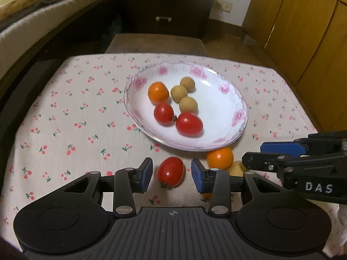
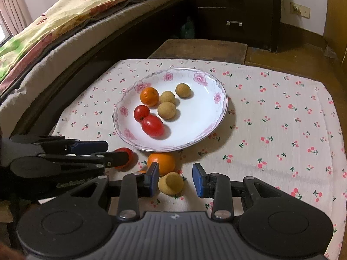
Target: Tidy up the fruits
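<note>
A white plate with pink flowers (image 1: 238,112) (image 2: 216,99) holds an orange, two red tomatoes and three tan longans. Three more fruits lie on the cloth in front of it. The red tomato (image 1: 170,171) sits between the pads of my left gripper (image 1: 171,175), with a gap on each side, so the gripper is open. The tan longan (image 2: 171,183) lies between the pads of my right gripper (image 2: 175,179), near the left pad and clear of the right one; this gripper is open too. An orange (image 1: 220,158) (image 2: 161,161) rests between those two fruits, by the plate's rim.
The cherry-print cloth (image 2: 282,130) covers a small table whose edges are close on all sides. A bed (image 2: 65,21) runs along the left. Beyond the table are a dark drawer cabinet (image 2: 234,10) and a wooden bench (image 2: 201,47). Wooden wardrobe doors (image 1: 303,32) stand to the right.
</note>
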